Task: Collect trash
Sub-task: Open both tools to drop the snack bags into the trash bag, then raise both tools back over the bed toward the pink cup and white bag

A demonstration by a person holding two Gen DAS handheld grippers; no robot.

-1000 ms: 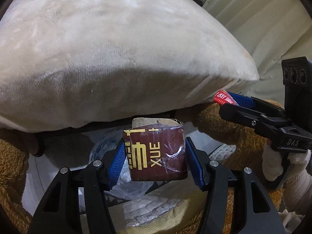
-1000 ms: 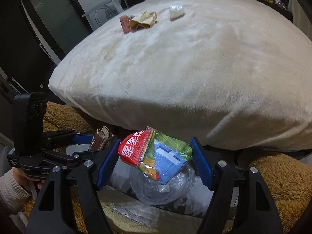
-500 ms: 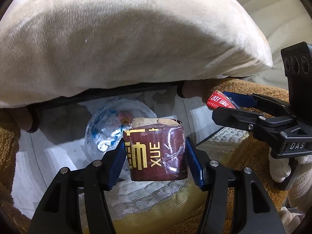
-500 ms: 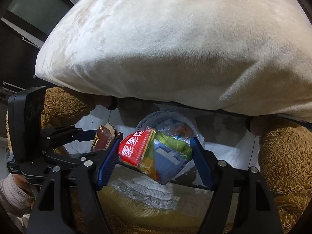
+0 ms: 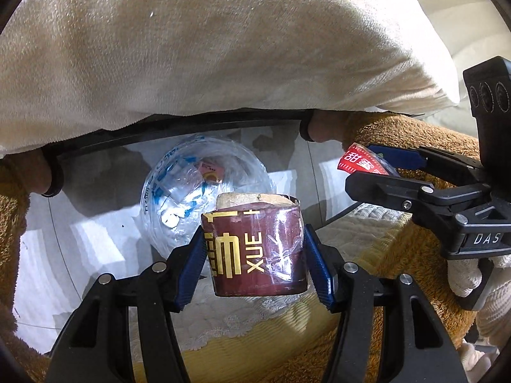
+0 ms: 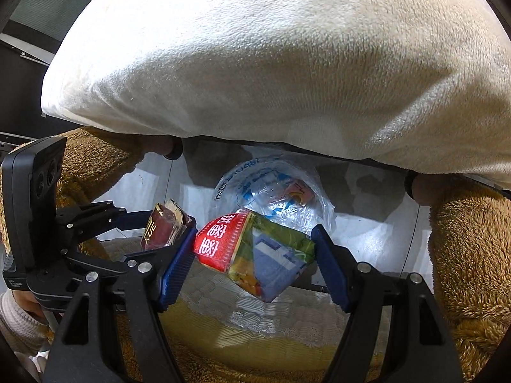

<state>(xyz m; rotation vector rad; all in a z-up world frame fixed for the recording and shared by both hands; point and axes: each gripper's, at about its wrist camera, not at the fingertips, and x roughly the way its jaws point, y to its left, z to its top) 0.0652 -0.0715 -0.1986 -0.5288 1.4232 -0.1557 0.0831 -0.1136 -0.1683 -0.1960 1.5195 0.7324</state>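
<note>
Maroon packet (image 5: 255,252) stands upright, clamped in the left gripper (image 5: 254,263), open end toward 12 o'clock. Crumpled snack wrapper (image 6: 254,253), pinched in the right gripper (image 6: 254,263), runs lengthwise from 10 to 4 o'clock.

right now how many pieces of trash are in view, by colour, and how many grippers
dark red packet: 1, in the left gripper
red, green and blue wrapper: 1, in the right gripper
clear plastic bag: 1, on the floor below
grippers: 2
total: 3 pieces of trash, 2 grippers
</note>
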